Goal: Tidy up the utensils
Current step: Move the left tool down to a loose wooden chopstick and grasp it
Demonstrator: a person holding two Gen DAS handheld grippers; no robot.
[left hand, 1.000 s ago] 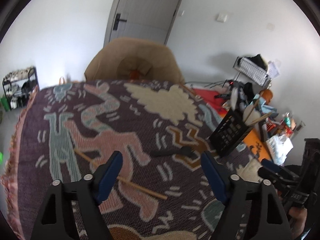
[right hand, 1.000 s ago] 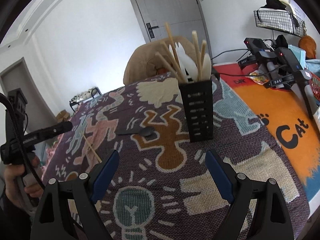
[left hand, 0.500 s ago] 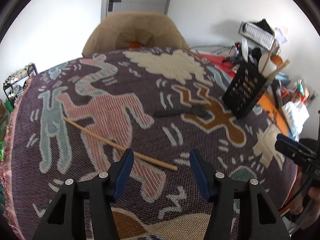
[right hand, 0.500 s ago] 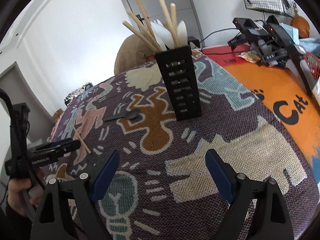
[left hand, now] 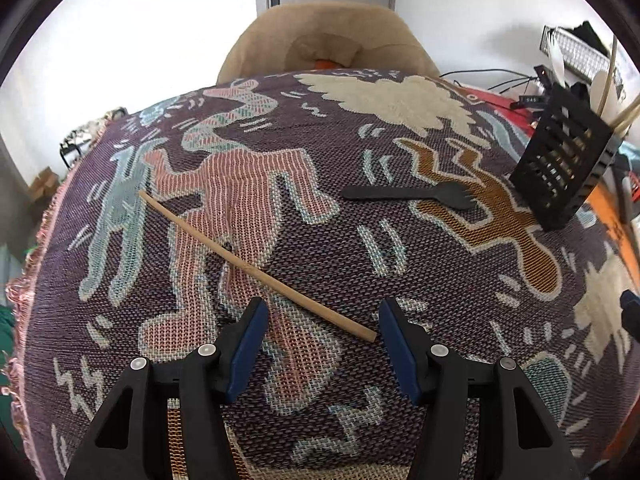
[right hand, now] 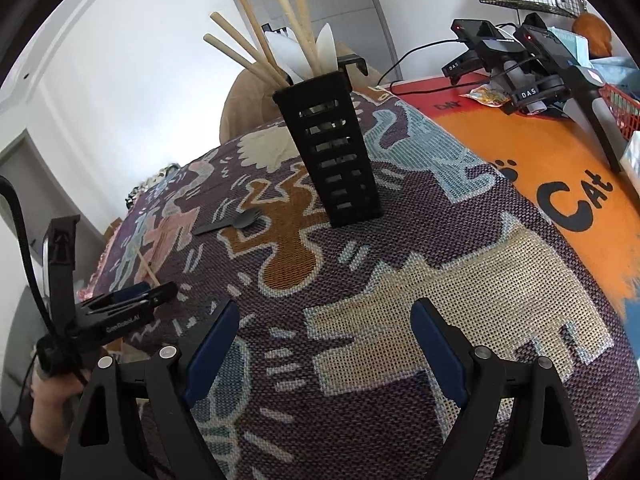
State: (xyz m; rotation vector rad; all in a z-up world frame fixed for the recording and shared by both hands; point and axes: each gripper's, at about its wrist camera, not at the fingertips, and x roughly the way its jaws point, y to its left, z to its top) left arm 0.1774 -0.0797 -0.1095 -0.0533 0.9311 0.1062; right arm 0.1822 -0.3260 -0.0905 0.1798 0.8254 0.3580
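The left gripper (left hand: 320,326) hung with jaws apart astride the near end of the wooden chopstick (left hand: 256,268), which lay diagonally on the blanket (left hand: 400,280). The right gripper (right hand: 324,344), jaws apart and empty, faced the black holder (right hand: 330,152); the black spork (left hand: 408,194) lay in open cloth between.

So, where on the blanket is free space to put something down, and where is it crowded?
Free: the beige figure patch between the right hand-held gripper and the black utensil holder. Also free: the blanket's far part near the tan chair. Crowded: around the wooden chopstick, the black spork, and the holder's base.
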